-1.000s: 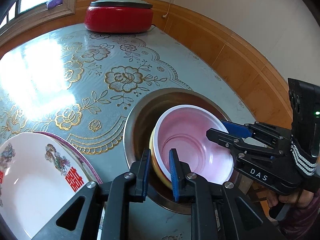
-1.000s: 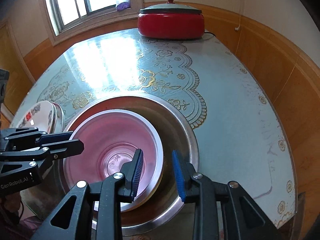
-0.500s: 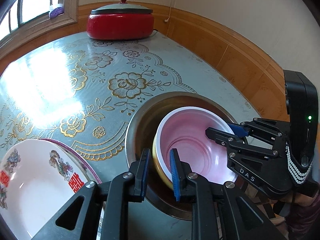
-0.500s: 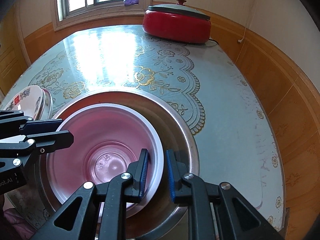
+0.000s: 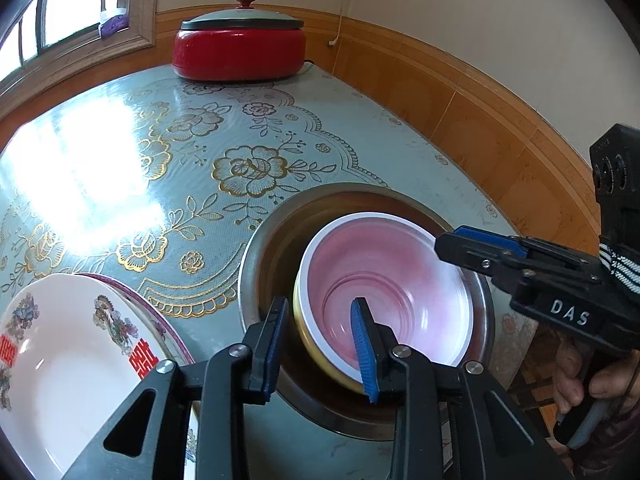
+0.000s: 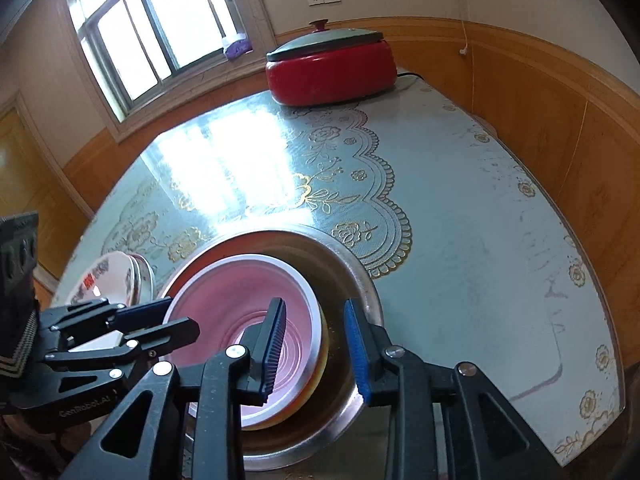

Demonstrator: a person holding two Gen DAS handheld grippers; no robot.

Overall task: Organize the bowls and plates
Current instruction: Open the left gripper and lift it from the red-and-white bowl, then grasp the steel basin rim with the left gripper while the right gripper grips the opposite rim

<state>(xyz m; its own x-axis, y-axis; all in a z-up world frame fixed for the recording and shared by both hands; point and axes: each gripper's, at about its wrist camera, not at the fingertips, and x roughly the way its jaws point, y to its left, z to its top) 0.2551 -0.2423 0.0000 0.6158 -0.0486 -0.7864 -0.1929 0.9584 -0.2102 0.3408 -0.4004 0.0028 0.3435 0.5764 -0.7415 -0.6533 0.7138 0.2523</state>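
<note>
At the table's near left corner: stacked plates, top one white with red characters, overhanging the edge; a nudge from the left tool could tip them off. Left tool's jaws just opened, now partly apart, straddling the near rim of the pink bowl without pressing. Pink bowl nested in a yellow bowl, both inside the steel basin near the table's front edge. Right tool likewise just opened, astride the opposite rim, gripping nothing. Risk: withdrawing carelessly, snagging the rim, tilting the nest, dragging the basin edgeward.
</note>
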